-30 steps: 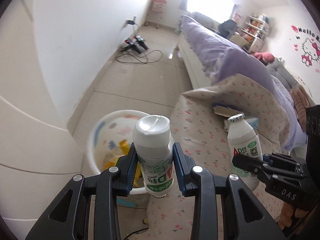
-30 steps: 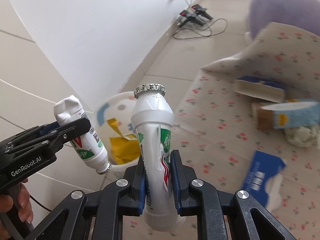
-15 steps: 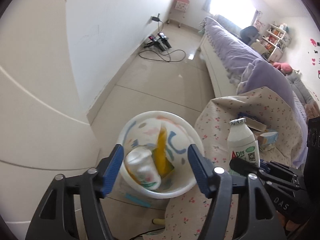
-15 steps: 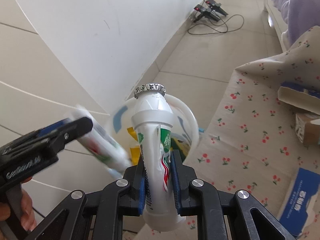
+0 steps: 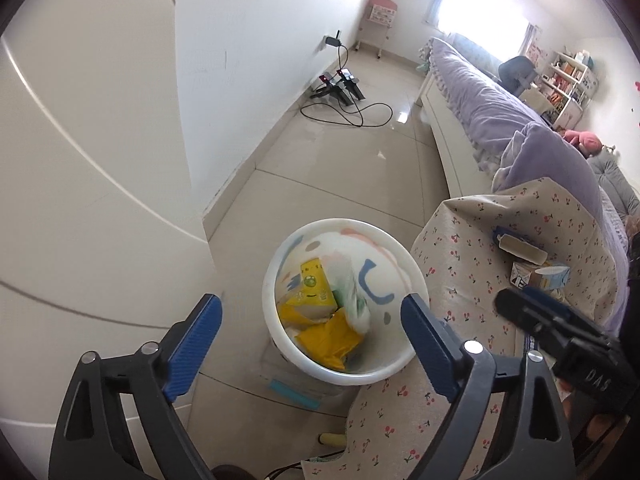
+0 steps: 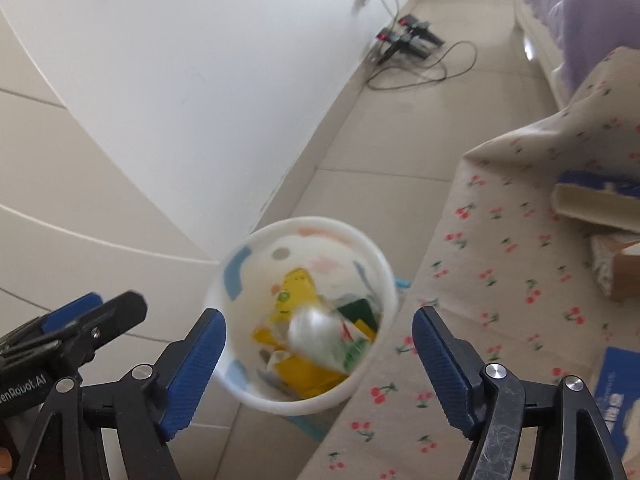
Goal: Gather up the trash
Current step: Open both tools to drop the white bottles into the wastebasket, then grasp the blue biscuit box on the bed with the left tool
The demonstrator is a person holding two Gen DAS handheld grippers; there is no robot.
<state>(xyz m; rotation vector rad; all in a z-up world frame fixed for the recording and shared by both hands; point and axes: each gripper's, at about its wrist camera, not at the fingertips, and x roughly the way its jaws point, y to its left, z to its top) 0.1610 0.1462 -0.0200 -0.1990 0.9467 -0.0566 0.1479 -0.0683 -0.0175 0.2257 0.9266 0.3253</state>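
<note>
Trash bin (image 5: 280, 280) holds yellow wrappers (image 5: 326, 338) and a bottle (image 6: 316, 334).

blurred: white bottle (image 6: 316, 332) in bin (image 6: 240, 384) | cut off: blue box (image 6: 620, 396)

left gripper (image 5: 311, 342): black frame, blue ribbed pads, silver screws, "genrobot.ai" print. right gripper (image 6: 319, 354): same build, "das" marking.

Open-topped bin (image 5: 280, 264) stands hemmed between white wall (image 5: 100, 200) and cloth-covered surface (image 5: 460, 248); bare floor (image 5: 340, 168) beyond.
</note>
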